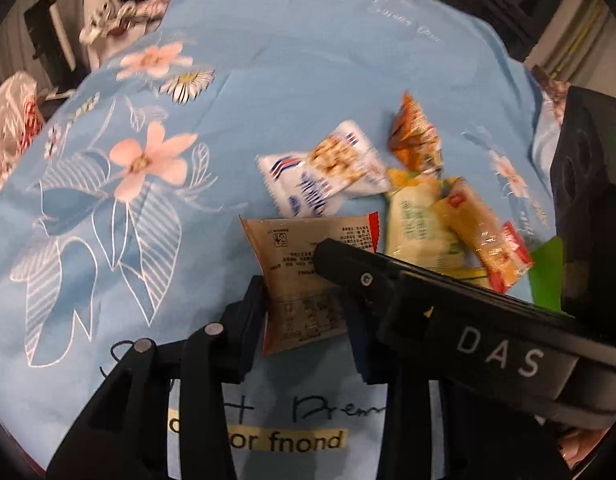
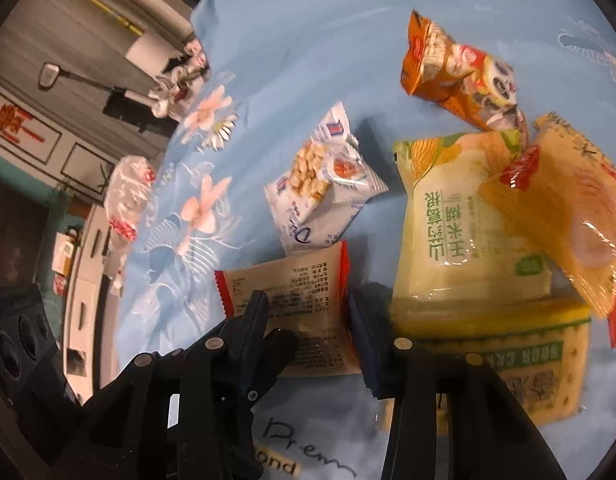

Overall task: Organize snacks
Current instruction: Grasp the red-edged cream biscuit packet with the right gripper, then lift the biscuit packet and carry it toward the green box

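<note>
Gripping the same tan, red-edged foil snack packet [image 1: 304, 280], the left gripper [image 1: 304, 316] and right gripper [image 2: 308, 312] each have both fingers closed against its sides. It lies on the pale blue floral cloth [image 1: 108, 200], just beside an unsorted heap: white-and-blue biscuit pouch [image 2: 320, 184], orange packet [image 2: 460, 80], pale green corn-candy bag [image 2: 460, 232], yellow cracker pack [image 2: 520, 356]. Judged from this, sorting has barely begun.

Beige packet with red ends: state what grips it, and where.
Both grippers pinch the beige packet: left gripper and right gripper each close on its long side edges.
</note>
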Motion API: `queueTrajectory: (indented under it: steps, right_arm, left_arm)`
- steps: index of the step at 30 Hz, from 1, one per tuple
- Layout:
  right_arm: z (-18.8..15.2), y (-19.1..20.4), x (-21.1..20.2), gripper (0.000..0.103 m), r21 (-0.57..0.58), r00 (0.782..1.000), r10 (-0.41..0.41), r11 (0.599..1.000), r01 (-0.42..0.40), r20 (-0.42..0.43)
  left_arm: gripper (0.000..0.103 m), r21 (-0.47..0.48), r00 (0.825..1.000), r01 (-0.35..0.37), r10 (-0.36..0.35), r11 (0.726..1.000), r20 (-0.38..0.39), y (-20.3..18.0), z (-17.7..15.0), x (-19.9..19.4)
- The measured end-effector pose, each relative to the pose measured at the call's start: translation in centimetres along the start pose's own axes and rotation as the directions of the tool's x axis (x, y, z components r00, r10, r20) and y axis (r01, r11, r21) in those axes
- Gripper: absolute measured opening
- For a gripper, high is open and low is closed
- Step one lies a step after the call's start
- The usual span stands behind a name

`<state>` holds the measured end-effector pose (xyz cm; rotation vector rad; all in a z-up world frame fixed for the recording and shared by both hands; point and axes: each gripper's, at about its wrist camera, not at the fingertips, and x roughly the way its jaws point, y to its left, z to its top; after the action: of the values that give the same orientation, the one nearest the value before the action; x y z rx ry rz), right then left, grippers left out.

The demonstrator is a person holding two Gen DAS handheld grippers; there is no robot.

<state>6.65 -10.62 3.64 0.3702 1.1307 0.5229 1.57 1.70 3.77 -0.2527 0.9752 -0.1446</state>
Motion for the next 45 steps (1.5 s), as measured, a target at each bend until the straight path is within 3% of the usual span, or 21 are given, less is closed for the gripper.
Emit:
queueTrajectory:
  steps: [8,16,29,36,40,45]
  right_arm:
    - [-1.3,1.6,-5.4,0.045,-0.035,0.983,-0.016,0.999,0.023,0.182]
    - [-2.5,2.8,-9.1,0.045,-0.075,0.940,-0.072,0.992,0.102,0.333]
    - [-4.3,2.1,-12.7,0.045,-0.051,0.881,-0.093,0.990,0.132,0.463]
    - [-4.6,2.1,-14.3,0.045,-0.061,0.865,-0.099,0.987,0.148,0.492]
    - [-4.6,1.5,-16.8,0.045,-0.042,0.829,-0.131,0.982,0.183,0.543]
    - [-5.0,-1.0,-21.4,0.045,0.030,0.763,-0.155,0.984,0.175,0.627]
  left_arm:
    - [0.038,0.089,0.986,0.069,-0.082,0.994,0.148,-2.5,-0.3,-3.6]
    - [0.038,0.153,0.959,0.103,-0.138,0.983,0.248,-4.7,-0.8,-5.7]
    - [0.038,0.229,0.922,0.138,-0.209,0.964,0.327,-7.3,-2.0,-7.4]
    - [0.038,0.245,0.907,0.144,-0.227,0.959,0.354,-8.6,-2.0,-8.5]
    - [0.038,0.330,0.888,0.148,-0.272,0.932,0.371,-11.4,-1.2,-9.5]
    - [0.038,0.414,0.864,0.162,-0.331,0.896,0.378,-15.8,-1.0,-10.6]
